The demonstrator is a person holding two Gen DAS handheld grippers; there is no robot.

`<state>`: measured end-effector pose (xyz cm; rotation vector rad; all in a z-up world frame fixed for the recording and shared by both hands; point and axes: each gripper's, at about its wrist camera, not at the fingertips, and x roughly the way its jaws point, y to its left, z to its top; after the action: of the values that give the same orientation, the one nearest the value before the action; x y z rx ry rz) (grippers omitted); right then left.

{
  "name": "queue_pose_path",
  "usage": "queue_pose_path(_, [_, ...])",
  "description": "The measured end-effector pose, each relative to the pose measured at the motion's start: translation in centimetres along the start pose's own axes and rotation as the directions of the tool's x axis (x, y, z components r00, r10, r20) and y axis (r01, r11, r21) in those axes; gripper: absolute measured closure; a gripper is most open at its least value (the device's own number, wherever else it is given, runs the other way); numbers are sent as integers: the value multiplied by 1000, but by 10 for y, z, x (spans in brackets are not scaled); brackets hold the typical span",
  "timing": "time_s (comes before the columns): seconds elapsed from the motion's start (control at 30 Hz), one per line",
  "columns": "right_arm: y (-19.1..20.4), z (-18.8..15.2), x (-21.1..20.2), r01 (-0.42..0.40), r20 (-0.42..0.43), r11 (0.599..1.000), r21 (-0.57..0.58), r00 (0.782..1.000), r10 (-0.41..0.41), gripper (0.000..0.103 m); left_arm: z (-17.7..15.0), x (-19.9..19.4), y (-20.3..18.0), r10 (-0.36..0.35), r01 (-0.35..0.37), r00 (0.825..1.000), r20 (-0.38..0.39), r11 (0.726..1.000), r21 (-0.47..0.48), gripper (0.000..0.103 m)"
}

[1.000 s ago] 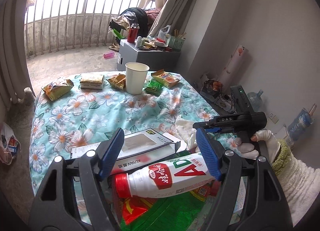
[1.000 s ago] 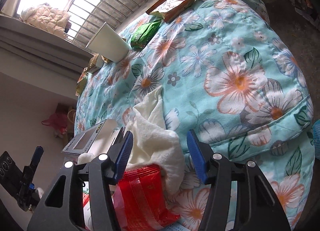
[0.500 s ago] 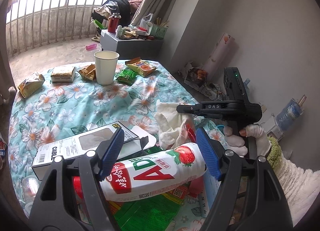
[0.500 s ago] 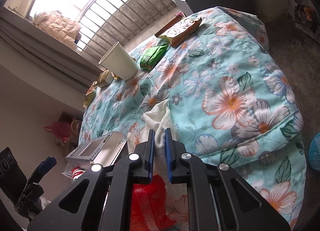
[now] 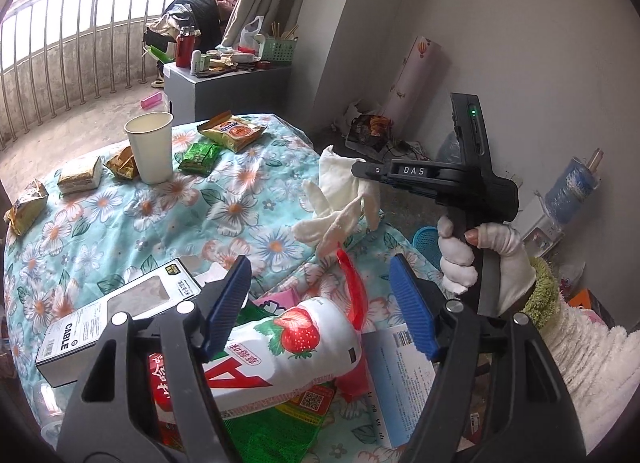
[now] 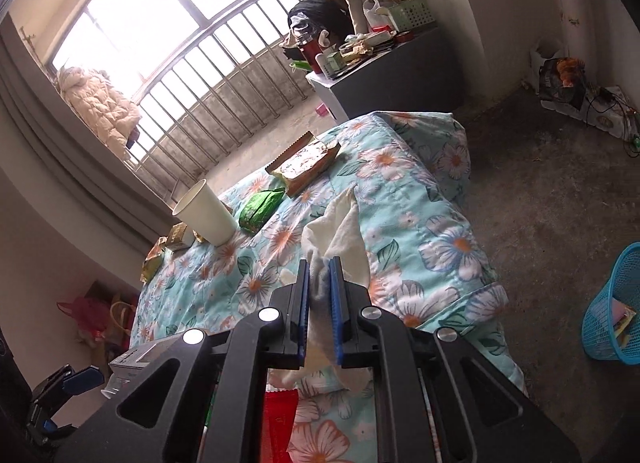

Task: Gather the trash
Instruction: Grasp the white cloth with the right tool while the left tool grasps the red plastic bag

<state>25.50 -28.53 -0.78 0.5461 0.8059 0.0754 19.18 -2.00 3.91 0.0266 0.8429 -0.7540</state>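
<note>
A table [image 5: 120, 223] draped in a light-blue floral cloth is seen across both views, on a bare concrete floor. A grey cabinet [image 5: 224, 91] cluttered with small items is noted beyond it, near a barred window. A blue mesh waste basket [image 6: 616, 303] is stood on the floor off the table's right side, well apart from the grippers, with some wrappers inside.

Near edge of table: a grey "CABLE" box [image 5: 116, 323] is laid flat; beside it a white strawberry-drink bottle [image 5: 288, 355] is lying on its side over green and red wrappers, with a white-and-blue carton [image 5: 400, 375] just to its right.

The left gripper [image 5: 320, 303] is held spread wide above the bottle; its blue pads [image 5: 228, 299] are kept clear of the bottle, nothing being pinched. The jaws have just been narrowing a little.

The right gripper [image 6: 319, 303] is pressed together on a crumpled white tissue [image 6: 340, 231], which is carried off the cloth and hangs from the jaws above the table's near right part. The gripper's handle is gripped by a hand [image 5: 480, 255] in a white glove with a fuzzy cuff.

Far half of table: a white paper cup [image 5: 150, 147] is stood upright; a green packet [image 5: 200, 159] and an orange snack packet [image 5: 234, 133] are laid near it, with further wrappers [image 5: 80, 175] to its left.
</note>
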Motion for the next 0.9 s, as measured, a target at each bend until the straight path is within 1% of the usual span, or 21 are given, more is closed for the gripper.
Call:
queue_pose_path(0.1, [-17,-2,0,35,4,999,12,999,-35,93,9,25,-8,-19,21,995,-96,999,25,38])
queue_pose_path(0.2, [-33,-5,-2,42,4,998,35,999,-42,93,19,52,-13,-32,43,977,-212,998,47,40])
queue_pose_path(0.27, [-41,-6,-2,42,2,998,48,999,-42,93,23,69,-14,-38,54,958,-285,997,47,40])
queue_pose_path(0.33, [-49,-10,-2,34,-3,997,65,999,-34,93,26,84,-14,-51,68,939,-341,997,38,40])
queue_pose_path(0.4, [-55,-13,-2,27,-9,997,79,1000,-26,93,27,96,-13,-36,54,920,-390,998,36,40])
queue_pose_path(0.5, [-61,-15,-2,13,-18,995,96,1000,-11,93,27,113,-7,-39,47,888,-457,999,7,40])
queue_pose_path(0.53, [-62,-15,-2,11,-20,995,98,1000,-9,93,27,117,-5,-41,44,879,-475,999,-5,40])
queue_pose_path(0.6, [-64,-15,-5,8,-23,995,95,1000,-6,93,29,122,3,-41,32,866,-499,999,-27,40])
queue_pose_path(0.7, [-64,-15,-6,4,-26,996,88,1000,-2,93,35,127,19,-20,-9,859,-512,998,-54,40])
queue_pose_path(0.73, [-65,-15,-6,3,-27,996,87,1000,0,93,37,129,25,-25,-16,854,-520,997,-74,40])
queue_pose_path(0.8, [-66,-16,-5,1,-31,996,88,1000,2,93,39,135,38,-45,-32,838,-544,991,-131,40])
queue_pose_path(0.9, [-68,-18,-5,-4,-31,995,95,999,7,93,39,146,52,-97,-31,803,-588,979,-204,40])
